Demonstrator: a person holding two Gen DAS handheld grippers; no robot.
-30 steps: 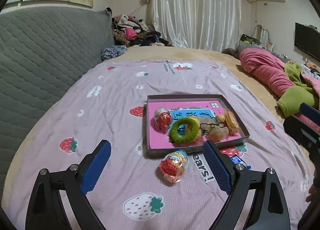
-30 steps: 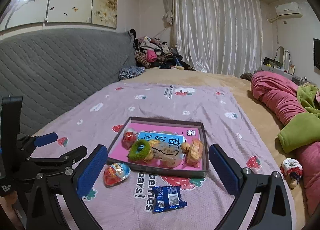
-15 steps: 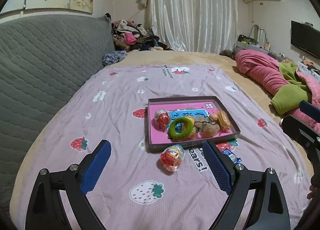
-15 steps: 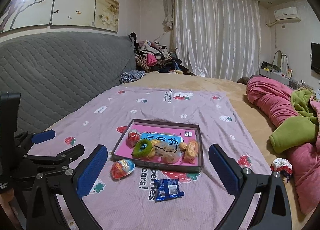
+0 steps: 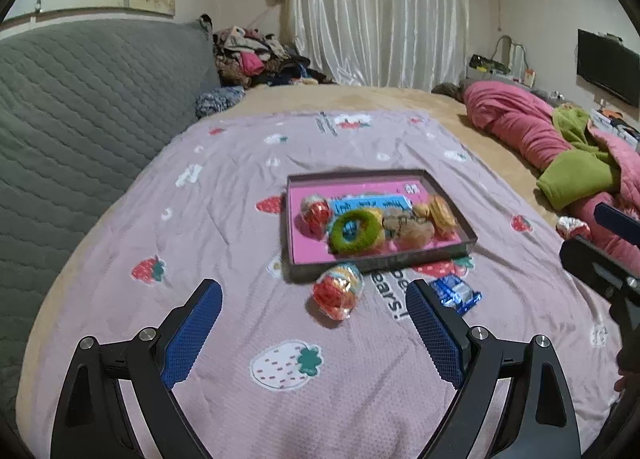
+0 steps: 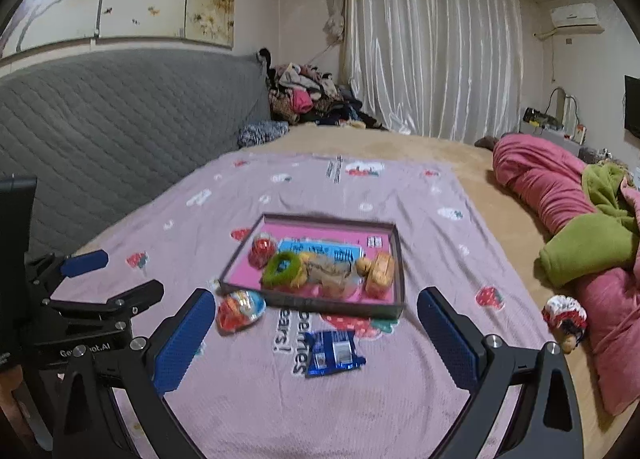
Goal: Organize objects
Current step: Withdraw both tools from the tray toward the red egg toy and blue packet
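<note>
- Left gripper (image 5: 314, 315): fingers spread wide, empty, hovering short of the tray (image 5: 460, 253).
- Right gripper (image 6: 316, 325): spread wide, empty.
- Foil-wrapped egg (image 5: 338, 290) touching the tray's near wall.
- Blue snack packet (image 6: 334, 348) just beside the tray.

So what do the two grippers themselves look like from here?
Both match: the left gripper and right gripper have black angular frames with silver bolts and blue textured pads. White lettering marks the left gripper's body in the right wrist view. No cables or sleeves show.

One tray (image 6: 394, 259), two foil eggs (image 6: 240, 309), one blue packet (image 6: 334, 349), one green ring (image 6: 282, 269).
</note>
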